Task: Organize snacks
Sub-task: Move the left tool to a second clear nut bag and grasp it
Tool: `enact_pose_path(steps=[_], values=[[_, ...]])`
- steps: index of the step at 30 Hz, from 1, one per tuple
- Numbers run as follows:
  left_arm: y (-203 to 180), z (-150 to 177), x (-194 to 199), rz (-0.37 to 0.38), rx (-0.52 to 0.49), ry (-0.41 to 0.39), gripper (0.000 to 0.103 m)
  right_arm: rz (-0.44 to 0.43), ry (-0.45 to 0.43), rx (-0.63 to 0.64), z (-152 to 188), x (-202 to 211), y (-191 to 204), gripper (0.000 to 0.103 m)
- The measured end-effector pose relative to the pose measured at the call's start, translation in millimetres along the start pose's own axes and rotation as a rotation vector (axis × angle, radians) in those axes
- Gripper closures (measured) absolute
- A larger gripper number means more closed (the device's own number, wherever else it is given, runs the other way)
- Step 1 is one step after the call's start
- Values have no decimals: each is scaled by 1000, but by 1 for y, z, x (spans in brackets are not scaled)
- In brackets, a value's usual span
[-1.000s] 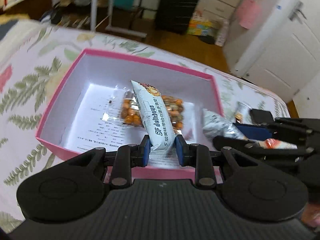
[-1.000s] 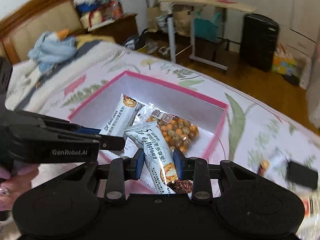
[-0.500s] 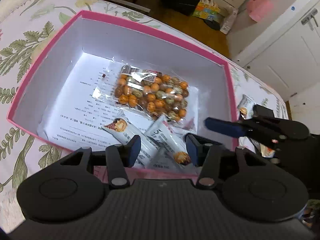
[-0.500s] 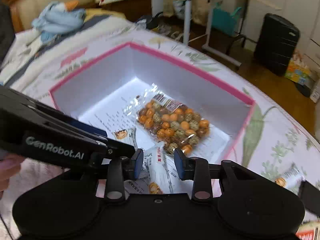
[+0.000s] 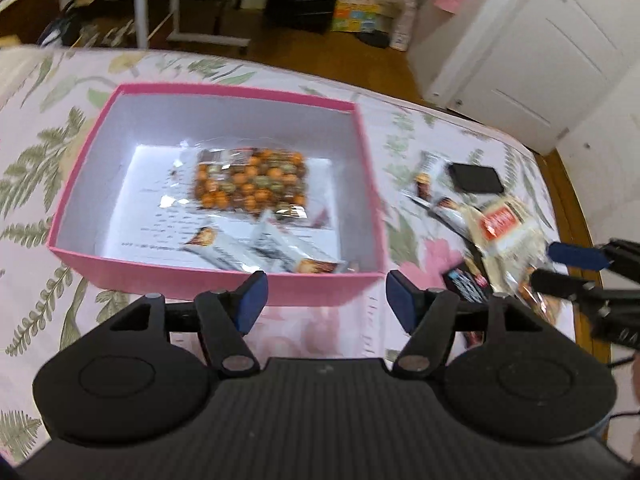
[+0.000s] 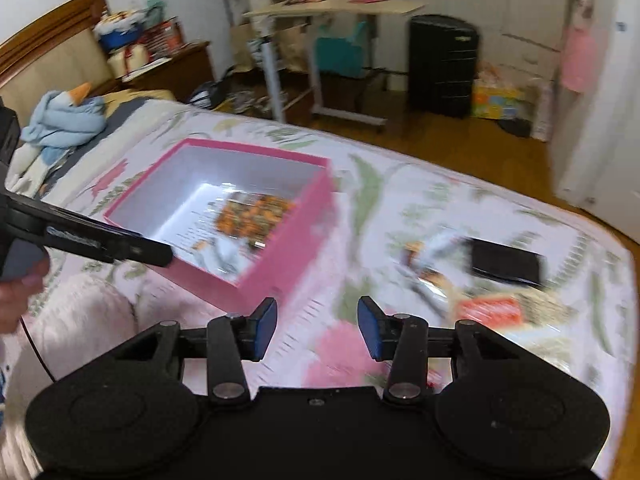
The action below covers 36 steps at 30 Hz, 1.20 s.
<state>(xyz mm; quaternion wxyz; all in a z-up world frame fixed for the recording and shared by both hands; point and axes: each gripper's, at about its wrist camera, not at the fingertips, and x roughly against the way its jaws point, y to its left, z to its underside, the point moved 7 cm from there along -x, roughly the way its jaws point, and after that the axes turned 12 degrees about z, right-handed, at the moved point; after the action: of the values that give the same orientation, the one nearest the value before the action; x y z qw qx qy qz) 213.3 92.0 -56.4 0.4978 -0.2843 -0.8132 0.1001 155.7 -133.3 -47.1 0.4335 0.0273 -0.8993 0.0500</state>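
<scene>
A pink box [image 5: 216, 280] [image 6: 288, 248] sits on the floral bedspread. Inside lie a clear bag of orange and green nuts [image 5: 250, 182] [image 6: 256, 216] and two white snack bars [image 5: 224, 250] side by side at the near wall. My left gripper [image 5: 324, 300] is open and empty, just outside the box's near right corner. My right gripper [image 6: 316, 326] is open and empty over the bedspread, right of the box. More snack packets [image 5: 500, 228] [image 6: 488, 308] lie loose on the bed to the right of the box.
A black wallet-like object [image 5: 476, 178] [image 6: 506, 260] lies beyond the loose snacks. The bed edge curves off at the right, with wood floor, a black cabinet [image 6: 442, 64] and a side table [image 6: 332, 8] beyond. A blue cloth [image 6: 60, 116] lies by the headboard.
Both grippers let go of their white snack bars inside the box, opened wide, and pulled back out. Both views have swung right toward the loose snacks.
</scene>
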Motion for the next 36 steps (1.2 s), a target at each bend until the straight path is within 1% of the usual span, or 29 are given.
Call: enact_pose_path(steps=[3,5,7,8,10,11,12,14,18,19,20,21,24,25,26,28,30,33,34,36], values=[[-32,8,-1,35,-58,13,38,51,-9,-48,19,23,-34,48],[-55,13,-5,69,-98,29,38,79,-15,-101,32,38,-58,44],[-75,19,-10,99,-131,47,38,107,-32,-140,47,50,-78,41],[-86,23,-13,117,-146,56,38,120,-38,-157,55,54,-85,41],[-102,29,-21,140,-167,75,38,135,-45,-183,71,58,-99,39],[-110,32,-25,151,-176,85,38,134,-49,-191,78,59,-104,33],[-118,37,-30,162,-182,96,38,130,-53,-199,87,58,-110,30],[-132,45,-43,181,-191,117,38,127,-57,-202,101,53,-119,29],[-161,60,-73,223,-195,160,39,130,-33,-117,127,28,-130,28],[-167,63,-80,232,-192,169,39,140,-27,-83,133,21,-132,23],[-173,66,-89,241,-183,176,40,155,-24,-40,138,13,-133,16],[-180,69,-99,253,-171,181,40,167,-27,0,143,8,-135,15],[-197,77,-130,276,-138,208,43,186,-35,138,152,-11,-136,15],[-203,80,-141,285,-130,224,46,185,-38,176,153,-18,-137,15],[-213,85,-154,305,-137,252,54,183,-38,209,155,-26,-139,15],[-226,95,-173,319,-142,276,55,178,-39,256,158,-41,-144,15],[-233,102,-192,303,-120,264,55,188,-53,313,165,-56,-147,15],[-237,104,-214,287,-64,215,55,198,-61,297,170,-75,-157,15],[-237,104,-221,284,-53,208,55,203,-67,289,171,-79,-161,14],[-238,106,-233,263,-30,211,55,178,-63,282,172,-88,-166,9]])
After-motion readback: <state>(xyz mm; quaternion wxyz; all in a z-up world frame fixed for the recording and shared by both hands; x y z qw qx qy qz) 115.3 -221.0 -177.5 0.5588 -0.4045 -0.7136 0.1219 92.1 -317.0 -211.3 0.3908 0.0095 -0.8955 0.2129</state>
